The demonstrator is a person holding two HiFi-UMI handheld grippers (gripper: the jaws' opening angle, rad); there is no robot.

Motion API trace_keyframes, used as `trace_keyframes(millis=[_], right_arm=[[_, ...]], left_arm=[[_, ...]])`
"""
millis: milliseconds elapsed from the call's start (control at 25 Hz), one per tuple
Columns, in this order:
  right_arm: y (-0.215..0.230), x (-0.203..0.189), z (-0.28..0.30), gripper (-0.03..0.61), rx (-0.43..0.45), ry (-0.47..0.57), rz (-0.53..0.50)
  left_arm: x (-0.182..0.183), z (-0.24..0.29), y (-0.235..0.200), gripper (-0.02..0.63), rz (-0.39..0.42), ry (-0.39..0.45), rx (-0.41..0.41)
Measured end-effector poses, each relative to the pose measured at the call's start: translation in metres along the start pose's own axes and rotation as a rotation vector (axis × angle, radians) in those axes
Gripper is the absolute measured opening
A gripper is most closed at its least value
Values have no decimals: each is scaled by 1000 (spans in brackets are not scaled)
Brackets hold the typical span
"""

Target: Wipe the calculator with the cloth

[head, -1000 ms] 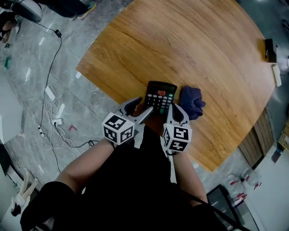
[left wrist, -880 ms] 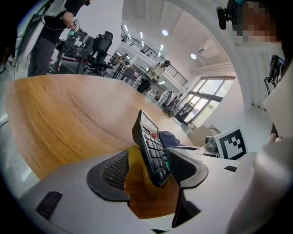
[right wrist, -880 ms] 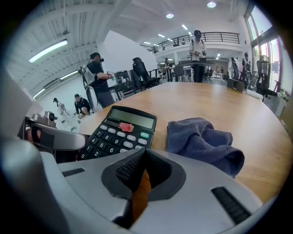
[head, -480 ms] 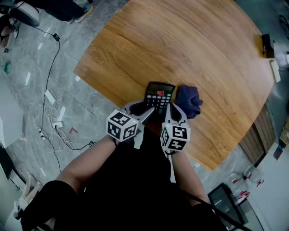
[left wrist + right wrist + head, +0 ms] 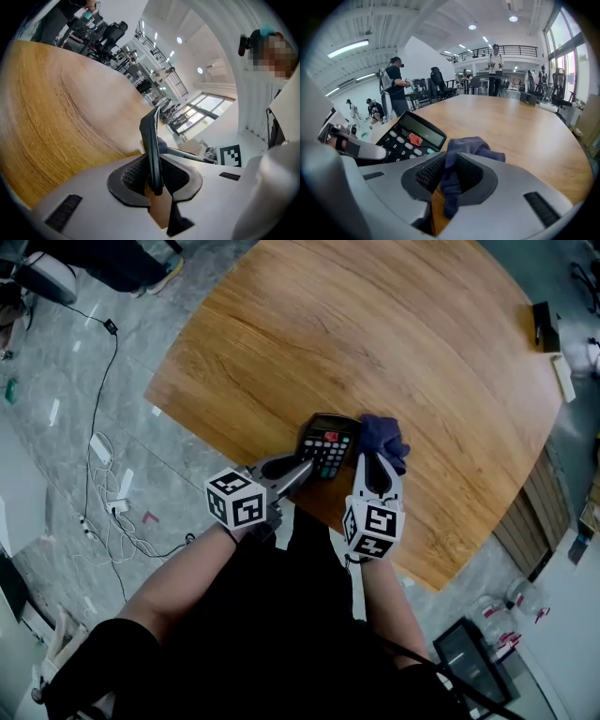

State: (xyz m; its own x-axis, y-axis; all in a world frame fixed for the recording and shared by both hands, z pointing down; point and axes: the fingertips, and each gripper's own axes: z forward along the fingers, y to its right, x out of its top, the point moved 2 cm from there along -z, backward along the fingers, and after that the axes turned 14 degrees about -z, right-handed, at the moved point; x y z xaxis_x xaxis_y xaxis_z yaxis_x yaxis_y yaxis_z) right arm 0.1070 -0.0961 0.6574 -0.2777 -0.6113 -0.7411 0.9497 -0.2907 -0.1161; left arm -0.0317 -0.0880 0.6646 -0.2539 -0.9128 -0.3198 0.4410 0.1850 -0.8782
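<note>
left gripper [image 5: 153, 177]: jaws have just been closing, now clamped on calculator [image 5: 150, 140] edge standing between them
right gripper [image 5: 449, 176]: jaws together, pinching cloth [image 5: 468, 146]
left forearm [image 5: 178, 582], right forearm [image 5: 386, 601]: bare, reaching forward, grippers side by side

You work over a wooden table [image 5: 403, 352] with a curved edge. At its far right rim sit a small dark object [image 5: 542, 326] and, near it, a white one [image 5: 565, 379]. To your left, the grey marbled floor [image 5: 56, 352] carries a white power strip [image 5: 103, 434] and tangled cables [image 5: 108, 512]. Across the hall, a person in a dark top [image 5: 396, 86] stands near office chairs [image 5: 440, 79], and a railed balcony [image 5: 511, 48] runs beneath ceiling lights [image 5: 513, 18].
</note>
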Motion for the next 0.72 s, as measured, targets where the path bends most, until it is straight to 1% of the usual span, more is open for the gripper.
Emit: trace_keyframes(millis=[80, 160, 240, 440, 520, 600, 720], right_arm=[[10, 1, -1, 53, -7, -6, 11], [18, 3, -2, 103, -7, -11, 16], [25, 3, -1, 125, -12, -29, 8], [33, -9, 17, 127, -20, -138, -53], [34, -18, 28, 127, -9, -195, -38], [35, -24, 36, 127, 0, -229, -6], [36, -24, 41, 126, 26, -224, 11]], left_arm=[[-1, 0, 2, 71, -5, 2, -15], [0, -1, 3, 71, -15, 10, -22], [4, -3, 4, 69, -30, 29, -23], [10, -5, 4, 70, -54, 53, -30], [9, -5, 3, 71, -59, 53, -36], [8, -7, 2, 71, -70, 58, -40], [7, -10, 1, 71, -90, 70, -44]])
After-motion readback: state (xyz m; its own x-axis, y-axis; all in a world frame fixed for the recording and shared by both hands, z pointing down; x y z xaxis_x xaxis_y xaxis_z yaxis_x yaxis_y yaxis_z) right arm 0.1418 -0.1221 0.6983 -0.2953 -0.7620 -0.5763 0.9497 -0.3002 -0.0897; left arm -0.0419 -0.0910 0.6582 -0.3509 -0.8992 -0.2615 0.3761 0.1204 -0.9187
